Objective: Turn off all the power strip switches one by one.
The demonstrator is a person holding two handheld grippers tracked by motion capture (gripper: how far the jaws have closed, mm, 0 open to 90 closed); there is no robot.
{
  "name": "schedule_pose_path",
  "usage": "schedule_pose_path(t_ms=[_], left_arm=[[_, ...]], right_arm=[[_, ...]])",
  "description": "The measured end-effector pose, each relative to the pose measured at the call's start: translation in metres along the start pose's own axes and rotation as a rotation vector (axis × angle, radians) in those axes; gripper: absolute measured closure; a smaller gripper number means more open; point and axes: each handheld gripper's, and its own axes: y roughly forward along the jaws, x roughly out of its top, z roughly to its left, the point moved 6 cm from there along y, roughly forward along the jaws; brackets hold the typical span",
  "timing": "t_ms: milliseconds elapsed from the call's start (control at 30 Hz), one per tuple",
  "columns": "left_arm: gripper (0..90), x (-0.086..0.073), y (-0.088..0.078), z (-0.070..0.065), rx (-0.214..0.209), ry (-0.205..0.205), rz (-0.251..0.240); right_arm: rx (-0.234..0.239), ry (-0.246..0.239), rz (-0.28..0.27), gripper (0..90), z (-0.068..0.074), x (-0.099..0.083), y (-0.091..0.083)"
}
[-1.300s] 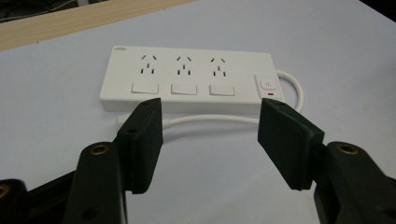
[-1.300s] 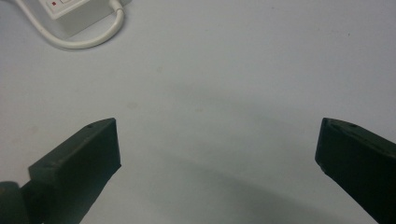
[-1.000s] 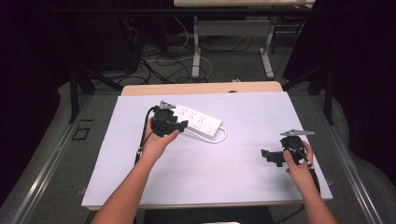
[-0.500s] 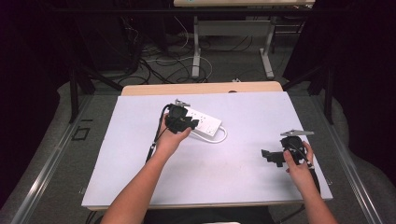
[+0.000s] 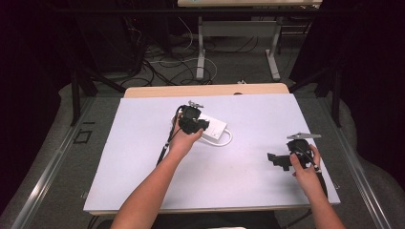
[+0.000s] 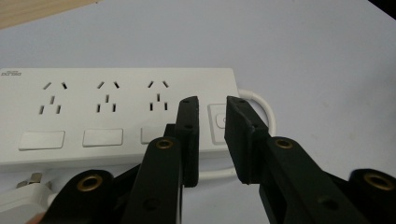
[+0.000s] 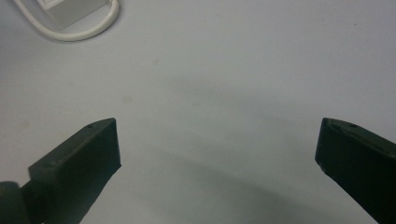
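Power strip (image 6: 116, 114) lies on the white table (image 5: 143, 157), long axis crosswise just ahead of the nearer left gripper (image 6: 212, 140), fingers nearly closed, empty. Right gripper (image 7: 217, 154) rests well apart, fingers spread wide.

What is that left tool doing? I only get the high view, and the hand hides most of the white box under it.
Observer: The white box is a power strip, and the left gripper hangs over the square button at its end; the jaws stand nearly closed with a narrow gap.
Operator: Are they holding anything?
Observer: No, nothing sits between them.
Operator: And the right one?
Observer: The right gripper has its jaws wide apart over bare white table, with the strip's white cord looping farther off.
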Motion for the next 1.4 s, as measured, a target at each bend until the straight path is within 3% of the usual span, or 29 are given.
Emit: schedule_pose_path(t_ms=[100, 200, 367, 433, 467, 567, 600, 633, 733, 767, 800, 967, 1000, 1033, 1100, 1133, 1167, 1233, 1300, 1333, 1400], left_arm=[[79.8, 0.001, 0.006, -0.003, -0.004, -0.017, -0.002], [81.9, 0.001, 0.011, -0.003, 0.0, 0.002, 0.011], [85.1, 0.0, 0.02, -0.004, 0.002, -0.015, 0.022], [86.7, 0.0, 0.023, -0.003, 0.003, -0.002, 0.028], [87.0, -0.001, 0.024, -0.005, 0.006, -0.02, 0.028], [88.8, -0.001, 0.028, -0.004, 0.008, -0.005, 0.033], [89.3, -0.001, 0.03, -0.005, 0.008, -0.026, 0.034], [89.5, -0.002, 0.031, -0.004, 0.008, -0.001, 0.041], [89.7, -0.002, 0.035, -0.005, 0.004, -0.001, 0.051], [89.8, -0.002, 0.036, -0.006, 0.001, -0.02, 0.05], [89.9, -0.002, 0.037, -0.005, 0.0, 0.001, 0.052], [90.0, -0.002, 0.044, -0.01, -0.009, -0.009, 0.064], [90.0, -0.002, 0.045, -0.01, -0.01, 0.008, 0.067], [90.0, -0.002, 0.046, -0.012, -0.016, -0.013, 0.076], [90.0, -0.002, 0.048, -0.012, -0.013, 0.01, 0.077], [90.0, -0.002, 0.049, -0.015, -0.02, -0.004, 0.083], [90.0, -0.002, 0.05, -0.014, -0.017, 0.016, 0.089], [90.0, -0.002, 0.052, -0.017, -0.024, -0.007, 0.088], [90.0, -0.002, 0.055, -0.017, -0.017, 0.028, 0.088], [90.0, -0.002, 0.055, -0.018, -0.024, 0.014, 0.099], [90.0, -0.002, 0.057, -0.018, -0.015, 0.026, 0.1]], right_arm=[[0.002, 0.005, 0.002, 0.0, 0.001, 0.0, 0.0], [0.003, 0.005, 0.005, 0.0, 0.001, -0.001, 0.001], [0.004, 0.012, 0.01, 0.0, 0.0, -0.001, 0.001], [0.005, 0.007, 0.006, 0.0, -0.001, -0.001, 0.002], [0.005, 0.004, 0.006, 0.0, -0.001, -0.002, 0.003], [0.004, 0.008, 0.01, 0.0, -0.001, -0.002, 0.003], [0.004, 0.008, 0.01, 0.0, -0.001, -0.002, 0.003], [0.003, 0.017, 0.016, 0.0, -0.001, -0.003, 0.003], [0.003, 0.019, 0.016, 0.0, -0.002, -0.003, 0.003], [0.003, 0.015, 0.015, 0.0, -0.002, -0.003, 0.003], [0.002, 0.014, 0.015, 0.0, -0.002, -0.003, 0.004], [0.006, 0.009, 0.018, 0.0, -0.002, -0.004, 0.005], [0.004, 0.017, 0.022, 0.0, -0.002, -0.004, 0.005], [0.004, 0.015, 0.023, 0.0, -0.002, -0.004, 0.005], [0.004, 0.016, 0.026, 0.0, -0.003, -0.005, 0.005], [0.003, 0.015, 0.026, 0.0, -0.003, -0.005, 0.005], [0.003, 0.015, 0.026, 0.0, -0.003, -0.005, 0.005], [0.002, 0.017, 0.028, 0.0, -0.003, -0.005, 0.005], [0.002, 0.014, 0.025, 0.0, -0.003, -0.005, 0.005], [0.003, 0.01, 0.023, 0.0, -0.004, -0.004, 0.005], [0.002, 0.012, 0.025, 0.0, -0.004, -0.004, 0.004]])
